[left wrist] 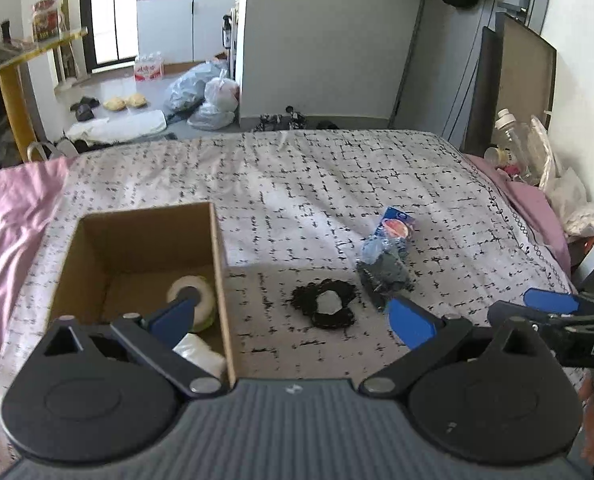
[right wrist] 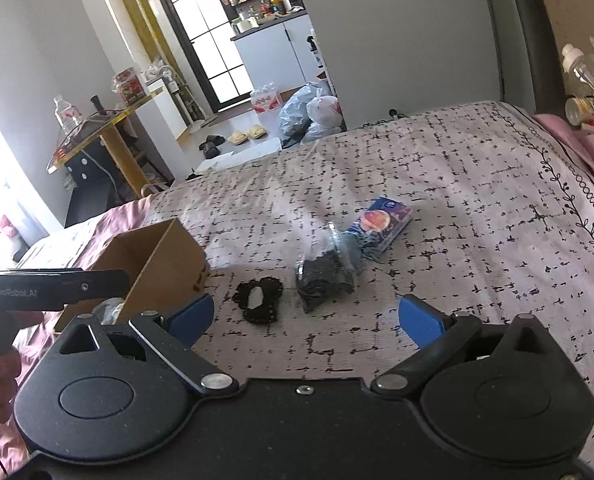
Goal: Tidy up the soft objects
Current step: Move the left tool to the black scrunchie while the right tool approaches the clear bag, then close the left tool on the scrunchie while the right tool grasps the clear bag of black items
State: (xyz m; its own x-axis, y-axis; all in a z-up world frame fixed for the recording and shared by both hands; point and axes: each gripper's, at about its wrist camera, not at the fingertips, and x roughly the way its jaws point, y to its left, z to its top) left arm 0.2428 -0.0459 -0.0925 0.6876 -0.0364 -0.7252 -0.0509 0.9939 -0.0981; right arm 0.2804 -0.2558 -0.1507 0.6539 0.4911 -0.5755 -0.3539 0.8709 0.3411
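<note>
The left claw point(left wrist: 293, 314) is spread wide and holds nothing; so is the right claw point(right wrist: 303, 318). Just past them on the bed point(left wrist: 337, 176) lie a black lacy thing point(left wrist: 325, 307), a dark bagged bundle point(left wrist: 385, 268) and a blue pack point(left wrist: 397, 226). The cardboard box point(left wrist: 217, 264) near the bed's left edge holds a white roll point(left wrist: 195, 298).

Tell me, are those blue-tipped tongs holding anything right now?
No, nothing is held. The left tongs and the right tongs are both open and empty, above the bed, near the black lace piece.
</note>
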